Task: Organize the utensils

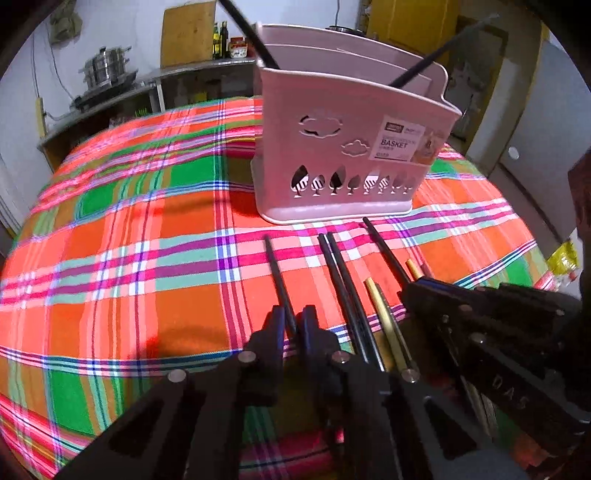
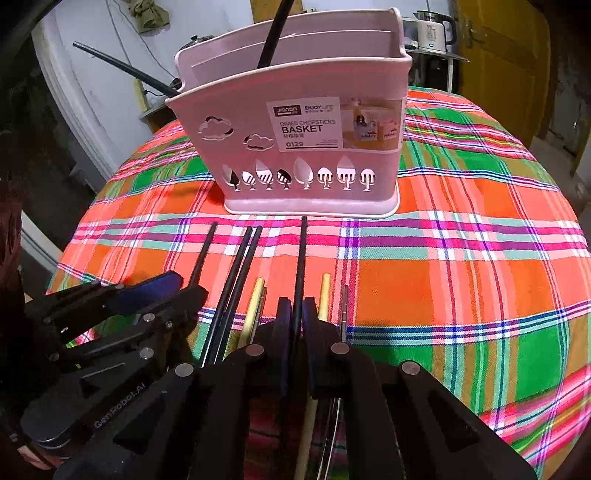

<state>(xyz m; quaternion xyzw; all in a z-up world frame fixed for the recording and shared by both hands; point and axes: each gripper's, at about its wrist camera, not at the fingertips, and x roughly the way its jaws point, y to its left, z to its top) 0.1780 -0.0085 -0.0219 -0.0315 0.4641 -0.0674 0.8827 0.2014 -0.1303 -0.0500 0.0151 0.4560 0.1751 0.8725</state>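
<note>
A pink chopstick basket (image 1: 288, 147) (image 2: 369, 162) stands upright on the plaid tablecloth (image 1: 129, 258) (image 2: 461, 277), and two black chopsticks (image 1: 251, 33) (image 2: 273, 33) lean inside it. In front of it lie several black chopsticks and yellow-handled utensils (image 1: 376, 302) (image 2: 255, 302). My left gripper (image 1: 291, 325) (image 2: 184, 288) is shut on the leftmost black chopstick (image 1: 275, 266) (image 2: 203, 251). My right gripper (image 2: 297, 314) (image 1: 417, 290) is shut on another black chopstick (image 2: 303, 258) (image 1: 384, 247). A loose pair of black chopsticks (image 1: 340, 280) (image 2: 240, 266) lies between the two grippers.
The round table drops away at its edges on all sides. Behind it are a counter with steel pots (image 1: 107, 70), a wooden board (image 1: 188, 33) and bottles. A white kettle (image 2: 430, 31) and a yellow door (image 2: 495, 48) stand at the back right.
</note>
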